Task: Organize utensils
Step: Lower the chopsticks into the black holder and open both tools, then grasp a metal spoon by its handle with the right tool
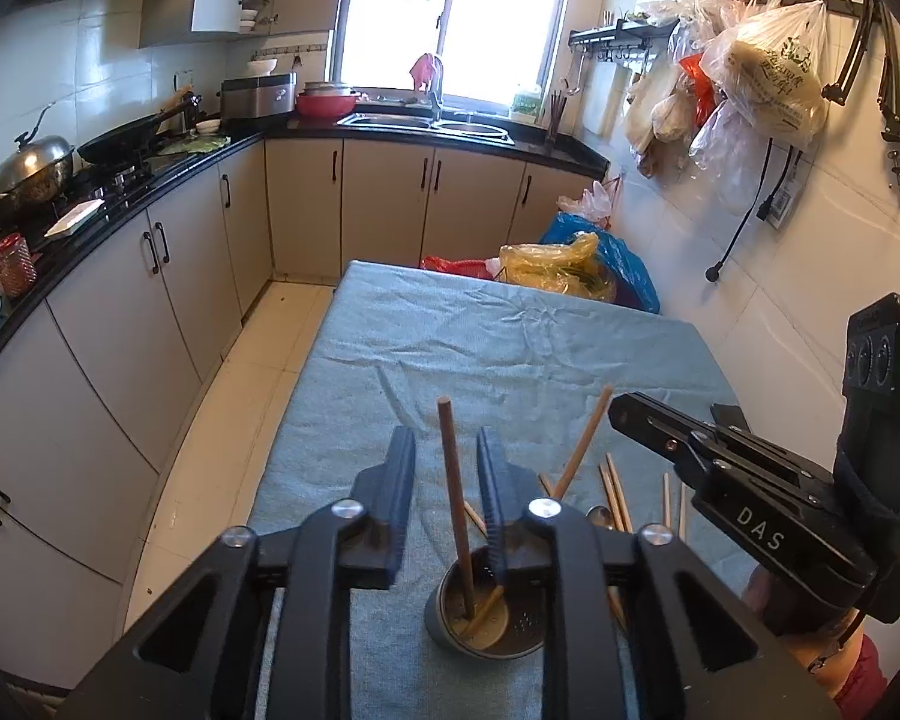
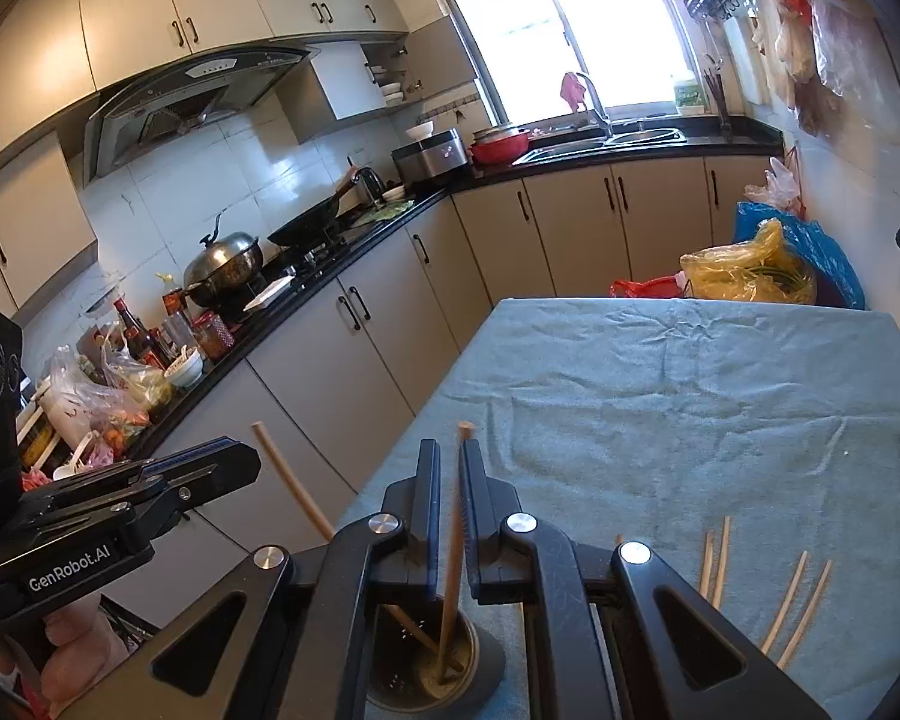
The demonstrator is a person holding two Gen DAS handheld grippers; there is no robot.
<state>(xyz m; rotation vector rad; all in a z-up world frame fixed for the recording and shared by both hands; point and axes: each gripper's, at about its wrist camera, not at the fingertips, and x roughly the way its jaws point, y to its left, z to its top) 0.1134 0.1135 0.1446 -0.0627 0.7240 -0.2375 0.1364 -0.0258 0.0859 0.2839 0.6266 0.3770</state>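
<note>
Right gripper (image 2: pixel 448 468) pinching upright chopstick (image 2: pixel 453 546) over holder (image 2: pixel 435 666) on tablecloth (image 2: pixel 660 396).

Daylight enters through the window (image 1: pixel 456 18) at the far wall, which is overexposed to white in both views. Glare streaks the glossy wall tiles (image 2: pixel 222 180). The blue tablecloth (image 1: pixel 510 348) is evenly lit, with soft shadows in its creases. Fisheye distortion bends the cabinets (image 1: pixel 120 300); black vignetting fills the corners. Focus stays fairly sharp throughout.
</note>
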